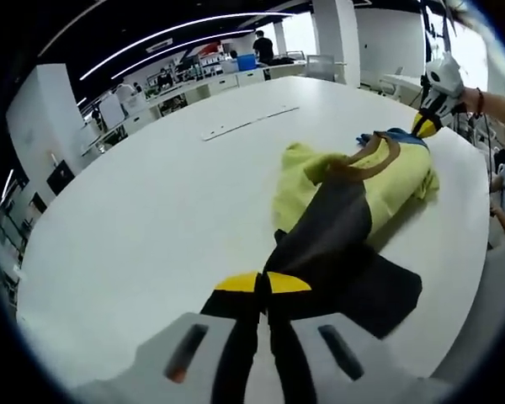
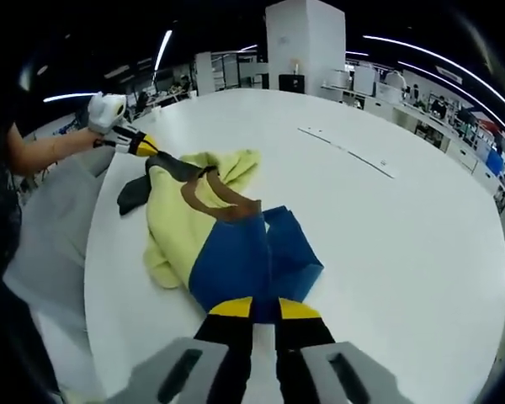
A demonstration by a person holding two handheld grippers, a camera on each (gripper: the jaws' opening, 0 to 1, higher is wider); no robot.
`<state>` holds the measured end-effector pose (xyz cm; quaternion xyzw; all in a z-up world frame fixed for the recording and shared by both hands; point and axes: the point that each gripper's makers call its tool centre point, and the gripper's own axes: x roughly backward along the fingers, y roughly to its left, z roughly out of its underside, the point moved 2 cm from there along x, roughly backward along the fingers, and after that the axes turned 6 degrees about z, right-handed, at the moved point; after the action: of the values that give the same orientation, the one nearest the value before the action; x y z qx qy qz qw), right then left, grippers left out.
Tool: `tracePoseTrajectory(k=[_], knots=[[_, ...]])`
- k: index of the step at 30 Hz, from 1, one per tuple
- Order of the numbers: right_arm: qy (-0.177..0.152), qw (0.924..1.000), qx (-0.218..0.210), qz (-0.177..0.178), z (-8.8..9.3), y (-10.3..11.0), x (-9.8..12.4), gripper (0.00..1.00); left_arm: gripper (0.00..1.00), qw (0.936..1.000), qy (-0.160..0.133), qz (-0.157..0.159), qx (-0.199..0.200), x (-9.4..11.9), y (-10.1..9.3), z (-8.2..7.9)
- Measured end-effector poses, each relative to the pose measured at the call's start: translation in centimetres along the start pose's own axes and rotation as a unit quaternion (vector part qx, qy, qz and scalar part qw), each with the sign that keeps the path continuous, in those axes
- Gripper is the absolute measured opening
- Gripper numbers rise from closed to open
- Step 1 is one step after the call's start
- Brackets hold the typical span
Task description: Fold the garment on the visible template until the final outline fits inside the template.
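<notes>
A yellow garment (image 1: 400, 181) with a brown neck band lies bunched on the white table (image 1: 151, 219). It has one black part (image 1: 328, 236) and one blue part (image 2: 244, 261). My left gripper (image 1: 262, 282) is shut on the black part's end. My right gripper (image 2: 265, 308) is shut on the blue part's edge. In the left gripper view the right gripper (image 1: 427, 124) holds the far end of the garment. In the right gripper view the left gripper (image 2: 140, 145) pinches the black part at the table's edge. A thin marked strip (image 1: 248, 123) runs along the table beyond the garment, also seen as a strip (image 2: 345, 150).
The table edge (image 2: 97, 278) runs close to the garment on the person's side. A person's forearm (image 2: 46, 150) and grey clothing (image 2: 46, 244) are beside it. Desks, chairs and a white pillar (image 2: 305, 42) stand far behind. Bare tabletop (image 2: 404, 236) lies past the garment.
</notes>
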<state>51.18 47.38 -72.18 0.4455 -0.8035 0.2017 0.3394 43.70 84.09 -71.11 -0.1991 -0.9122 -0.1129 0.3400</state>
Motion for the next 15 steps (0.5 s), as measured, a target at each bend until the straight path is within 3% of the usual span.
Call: tracePoseTrajectory(k=[7,15], knots=[[-0.011,0.9999,-0.002,-0.010,-1.0,-0.2,-0.2,0.12,0.08,0.9984,-0.047,0.026,0.016,-0.1,-0.3,-2.3],[-0.006,0.9996,0.005,-0.027,-1.5,0.2,-1.1,0.19,0.12,0.9974,-0.036,0.061,-0.009,-2.2,-1.5,-3.4]])
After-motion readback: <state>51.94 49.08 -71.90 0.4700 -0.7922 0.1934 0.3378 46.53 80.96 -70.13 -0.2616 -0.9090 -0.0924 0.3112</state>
